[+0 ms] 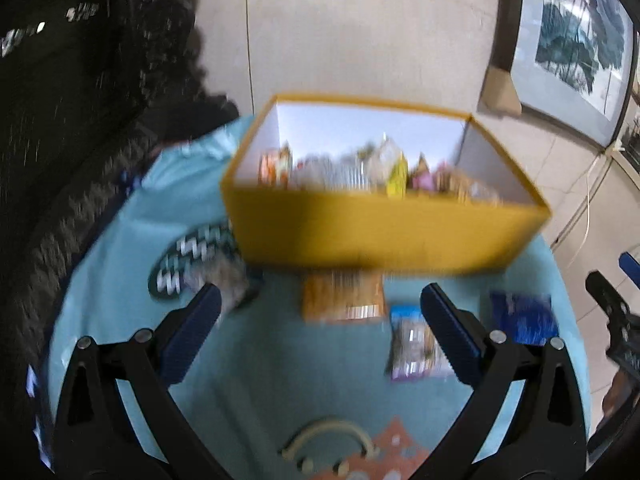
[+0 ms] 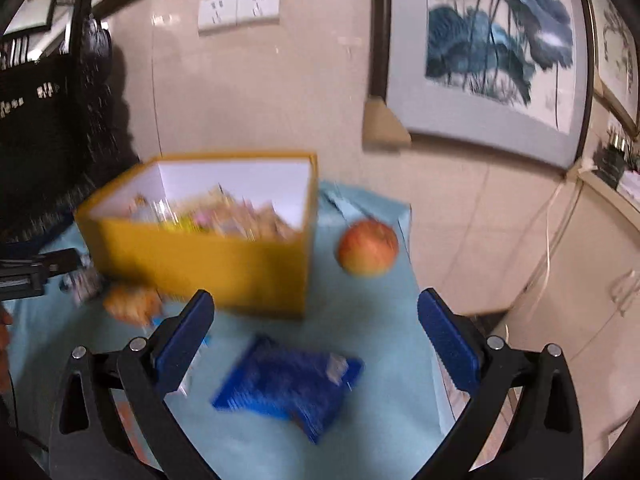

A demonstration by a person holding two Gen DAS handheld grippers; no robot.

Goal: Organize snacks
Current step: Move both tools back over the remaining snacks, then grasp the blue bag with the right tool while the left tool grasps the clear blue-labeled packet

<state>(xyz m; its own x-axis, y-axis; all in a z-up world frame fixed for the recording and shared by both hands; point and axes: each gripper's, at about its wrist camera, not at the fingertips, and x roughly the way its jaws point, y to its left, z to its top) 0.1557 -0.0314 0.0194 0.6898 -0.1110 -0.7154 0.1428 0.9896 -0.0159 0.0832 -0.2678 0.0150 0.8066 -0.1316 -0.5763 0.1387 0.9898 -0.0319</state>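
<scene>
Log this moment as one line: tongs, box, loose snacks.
left tongs open, empty | right tongs open, empty | yellow box part-filled | blue packet, orange packet on cloth

Both my cams ride the claws, looking forward and down over the worktop [image 1: 120, 248] from close up. Left view faces the yellow box [image 1: 384, 236] nearly head on; right view sits further right and catches its corner. They share the box, the blue packet [image 2: 288, 388] and the framed painting [image 2: 492, 44].
</scene>
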